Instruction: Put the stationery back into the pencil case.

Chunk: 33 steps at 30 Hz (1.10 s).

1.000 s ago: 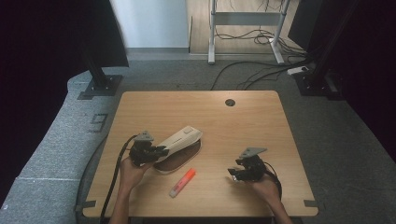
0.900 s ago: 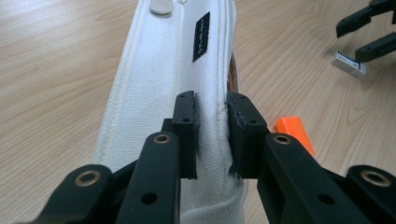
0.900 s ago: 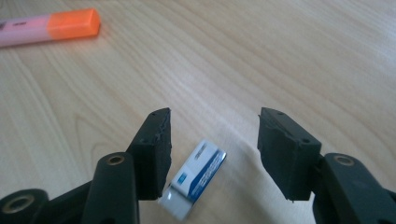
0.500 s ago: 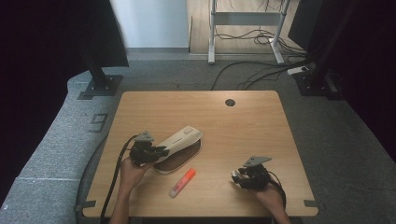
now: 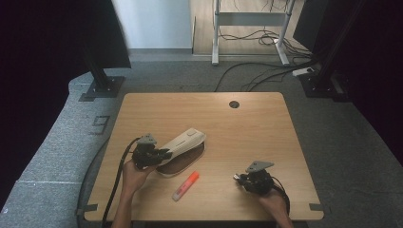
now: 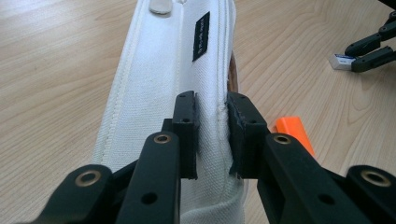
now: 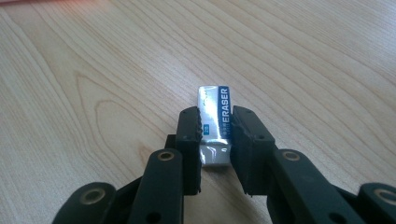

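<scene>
A white fabric pencil case (image 5: 183,144) lies open on the wooden table, its brown inside showing under the raised top flap. My left gripper (image 5: 164,153) is shut on the near end of that flap (image 6: 159,84), the pads (image 6: 187,126) pinching the cloth. A small white eraser (image 7: 215,109) with a blue printed sleeve lies near the table's front right. My right gripper (image 7: 215,140) has just been closing around it, and both pads now press its sides. From above, the right gripper (image 5: 239,178) points left, low over the table.
An orange highlighter (image 5: 186,185) lies on the table (image 5: 256,128) between the two hands, just in front of the pencil case. A round cable hole (image 5: 234,104) sits near the far edge. Cables and stand legs are on the floor beyond.
The right gripper has shifted slightly toward the table's near edge and its jaws have closed onto the eraser. The left gripper and the pencil case have stayed put.
</scene>
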Each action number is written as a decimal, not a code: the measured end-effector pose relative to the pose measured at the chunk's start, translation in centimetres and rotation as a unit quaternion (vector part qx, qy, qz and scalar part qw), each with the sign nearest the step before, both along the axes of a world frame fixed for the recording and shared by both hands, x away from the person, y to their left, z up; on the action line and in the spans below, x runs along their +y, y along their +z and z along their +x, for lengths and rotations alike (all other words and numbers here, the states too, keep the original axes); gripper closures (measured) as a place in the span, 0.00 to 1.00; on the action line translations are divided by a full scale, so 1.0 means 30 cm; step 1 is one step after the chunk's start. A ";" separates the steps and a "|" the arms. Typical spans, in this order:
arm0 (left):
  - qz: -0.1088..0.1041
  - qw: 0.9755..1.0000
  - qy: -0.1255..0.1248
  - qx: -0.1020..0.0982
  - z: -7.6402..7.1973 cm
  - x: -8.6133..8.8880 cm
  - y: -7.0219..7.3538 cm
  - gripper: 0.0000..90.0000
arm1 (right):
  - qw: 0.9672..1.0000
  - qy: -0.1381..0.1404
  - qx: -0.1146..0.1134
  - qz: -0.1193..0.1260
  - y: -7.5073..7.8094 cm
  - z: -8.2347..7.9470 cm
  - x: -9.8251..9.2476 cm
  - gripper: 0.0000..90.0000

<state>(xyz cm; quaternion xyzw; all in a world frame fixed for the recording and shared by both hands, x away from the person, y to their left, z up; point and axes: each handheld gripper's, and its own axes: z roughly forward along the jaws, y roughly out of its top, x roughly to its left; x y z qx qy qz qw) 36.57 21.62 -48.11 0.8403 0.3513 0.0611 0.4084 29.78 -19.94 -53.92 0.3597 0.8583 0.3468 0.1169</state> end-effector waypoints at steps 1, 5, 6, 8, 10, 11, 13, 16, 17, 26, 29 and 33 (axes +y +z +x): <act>0.000 1.000 0.001 -0.001 0.000 0.000 0.000 0.83 | 1.000 -0.001 -0.001 0.002 0.007 0.001 0.001 0.80; -0.003 1.000 0.003 -0.003 -0.001 0.002 0.002 0.84 | 1.000 0.001 -0.005 0.010 0.025 0.008 0.002 0.80; -0.003 1.000 0.003 -0.004 -0.001 0.002 0.002 0.84 | 1.000 0.003 -0.008 0.011 0.032 0.011 0.002 0.80; -0.004 1.000 0.003 -0.003 0.000 0.003 0.003 0.84 | 1.000 0.004 -0.010 0.017 0.045 0.019 0.006 0.80; -0.005 1.000 0.004 -0.004 0.000 0.003 0.003 0.84 | 1.000 0.007 -0.013 0.019 0.057 0.028 0.012 0.80; -0.005 1.000 0.005 -0.004 0.000 0.003 0.004 0.84 | 1.000 0.009 -0.013 0.021 0.061 0.033 0.016 0.80; -0.007 1.000 0.005 -0.003 0.000 0.005 0.005 0.84 | 1.000 0.013 -0.013 0.025 0.067 0.045 0.022 0.80; -0.008 1.000 0.008 -0.006 0.000 0.006 0.006 0.84 | 0.999 0.017 -0.011 0.027 0.071 0.062 0.030 0.80; -0.010 1.000 0.009 -0.007 -0.001 0.006 0.007 0.85 | 0.999 0.019 -0.011 0.029 0.073 0.069 0.033 0.80; -0.010 1.000 0.010 -0.008 -0.001 0.007 0.008 0.85 | 0.999 0.035 -0.012 0.037 0.097 0.120 0.083 0.80; -0.010 1.000 0.009 -0.008 -0.001 0.007 0.008 0.85 | 0.998 0.040 -0.011 0.039 0.102 0.139 0.103 0.80; -0.010 1.000 0.009 -0.008 -0.001 0.007 0.008 0.85 | 0.998 0.045 -0.009 0.038 0.105 0.165 0.129 0.80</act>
